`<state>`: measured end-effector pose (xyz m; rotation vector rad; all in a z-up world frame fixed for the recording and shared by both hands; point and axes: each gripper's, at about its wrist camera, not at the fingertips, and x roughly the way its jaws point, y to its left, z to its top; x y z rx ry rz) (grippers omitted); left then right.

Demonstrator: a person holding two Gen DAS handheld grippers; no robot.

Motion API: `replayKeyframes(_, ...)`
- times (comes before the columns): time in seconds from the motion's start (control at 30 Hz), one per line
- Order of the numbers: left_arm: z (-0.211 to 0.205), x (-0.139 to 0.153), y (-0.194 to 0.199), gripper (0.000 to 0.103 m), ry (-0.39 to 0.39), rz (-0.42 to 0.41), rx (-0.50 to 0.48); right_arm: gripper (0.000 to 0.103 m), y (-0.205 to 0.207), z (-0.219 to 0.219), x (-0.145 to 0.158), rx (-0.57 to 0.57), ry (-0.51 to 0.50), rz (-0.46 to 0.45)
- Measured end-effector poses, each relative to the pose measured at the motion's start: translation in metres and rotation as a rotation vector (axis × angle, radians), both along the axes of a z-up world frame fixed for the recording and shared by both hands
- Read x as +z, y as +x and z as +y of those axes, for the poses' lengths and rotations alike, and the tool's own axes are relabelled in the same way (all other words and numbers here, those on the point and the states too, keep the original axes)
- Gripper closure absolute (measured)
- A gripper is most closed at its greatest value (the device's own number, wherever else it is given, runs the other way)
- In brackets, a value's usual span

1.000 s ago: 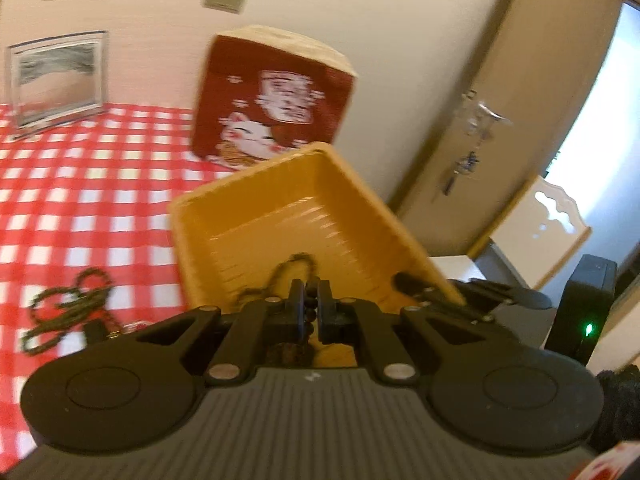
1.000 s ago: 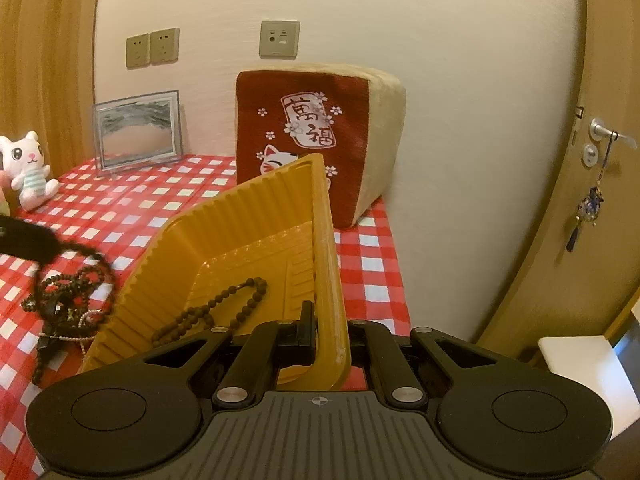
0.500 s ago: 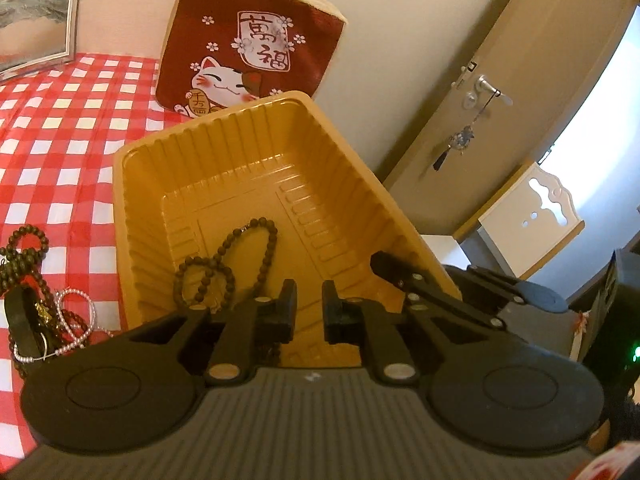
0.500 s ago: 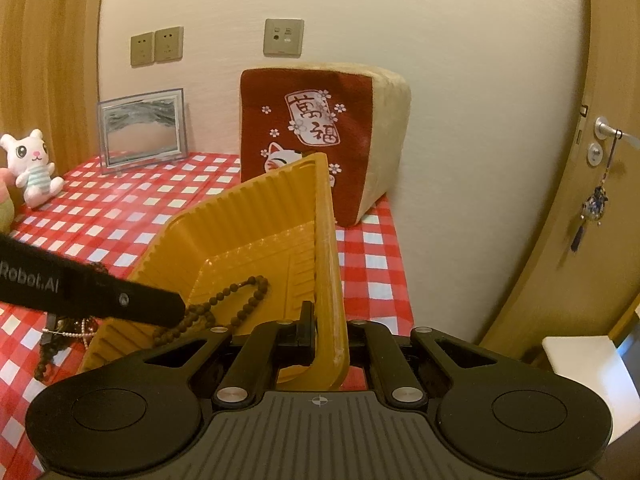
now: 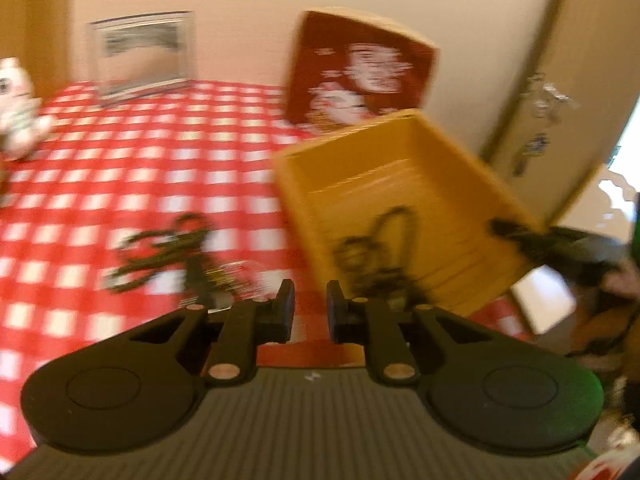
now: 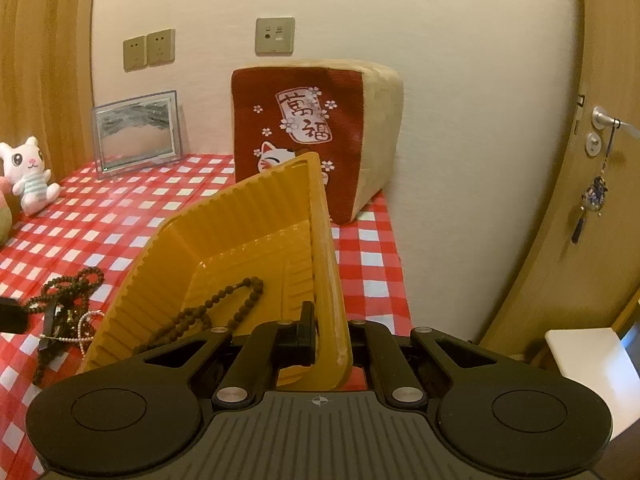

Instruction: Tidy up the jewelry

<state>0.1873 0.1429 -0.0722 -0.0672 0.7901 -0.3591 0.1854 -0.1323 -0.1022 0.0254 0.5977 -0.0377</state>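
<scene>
A yellow ribbed tray [image 6: 240,220] stands tilted on the red-checked cloth, and my right gripper [image 6: 330,324] is shut on its near right rim. A dark bead bracelet [image 6: 224,304] lies inside it. More jewelry [image 6: 68,300], dark bead strings and a pearly strand, is piled on the cloth left of the tray. The left wrist view is blurred. In it my left gripper [image 5: 310,300] is open and empty, above the cloth between the pile [image 5: 172,256] and the tray [image 5: 440,168]. The right gripper [image 5: 520,236] shows at the tray's right rim.
A red lucky-cat cushion [image 6: 312,136] leans on the wall behind the tray. A framed picture [image 6: 136,132] and a white plush toy [image 6: 28,176] stand at the back left. The table ends just right of the tray, with a wooden door [image 6: 560,200] and a white stool [image 6: 588,352] beyond.
My left gripper let go of the bead bracelet into the tray, opened, and swung left off the tray toward the pile on the cloth. The right gripper and tray stayed put.
</scene>
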Motion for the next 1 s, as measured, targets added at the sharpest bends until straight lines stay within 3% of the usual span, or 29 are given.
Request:
replayKeyframes(0.17, 0.030, -0.008, -0.004, 0.089, 0.110, 0.002, 0.063, 0.098, 0.001, -0.004, 0.001, -0.005, 0.004, 0.001)
replayKeyframes(0.4, 0.030, -0.018, -0.004, 0.089, 0.183, -0.024, 0.031, 0.098, -0.006, -0.008, 0.003, -0.020, -0.006, -0.002)
replayKeyframes(0.6, 0.006, -0.032, 0.000, 0.089, 0.263, -0.055, -0.072, 0.098, -0.013, -0.012, 0.003, -0.042, -0.006, 0.003)
replayKeyframes(1.0, -0.031, -0.066, 0.024, 0.086, 0.543, -0.146, -0.351, 0.098, -0.019, -0.015, 0.003, -0.075, 0.000, 0.011)
